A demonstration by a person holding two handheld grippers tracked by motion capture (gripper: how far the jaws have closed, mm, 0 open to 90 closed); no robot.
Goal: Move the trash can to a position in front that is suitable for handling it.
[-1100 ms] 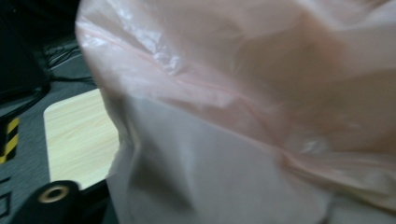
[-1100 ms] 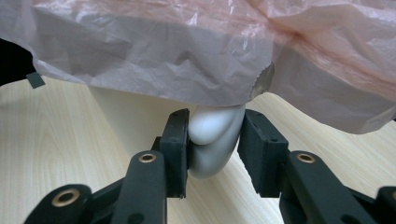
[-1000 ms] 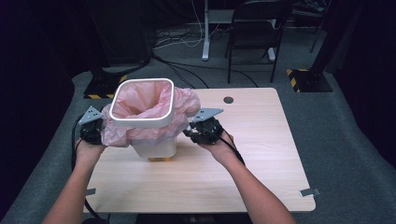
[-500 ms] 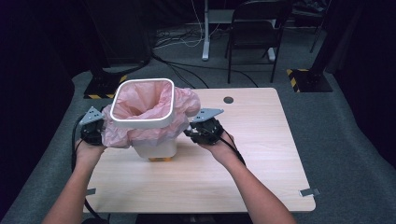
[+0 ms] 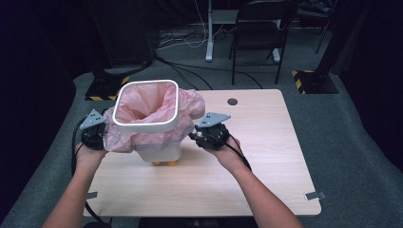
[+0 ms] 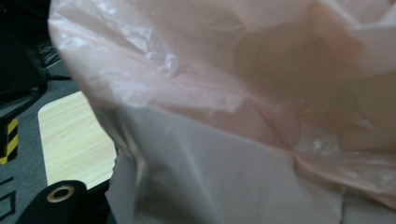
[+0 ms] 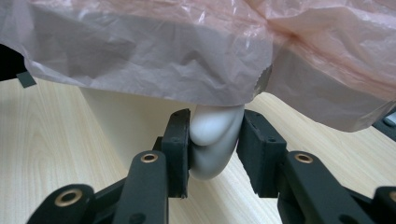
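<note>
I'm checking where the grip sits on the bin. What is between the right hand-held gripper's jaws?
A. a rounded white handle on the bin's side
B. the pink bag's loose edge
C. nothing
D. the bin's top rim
A: in the right gripper view, the right hand-held gripper closes around a rounded white handle just under the pink bag.

Nothing visibly changed, bin [image 5: 159, 147] and both hands unmoved.

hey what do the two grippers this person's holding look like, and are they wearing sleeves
Both the left gripper and right gripper are black, blocky, each topped by a grey three-cornered plate, with black cables trailing back. The jaws are black with brass-ringed pivots. The forearms are bare, no sleeves.
</note>
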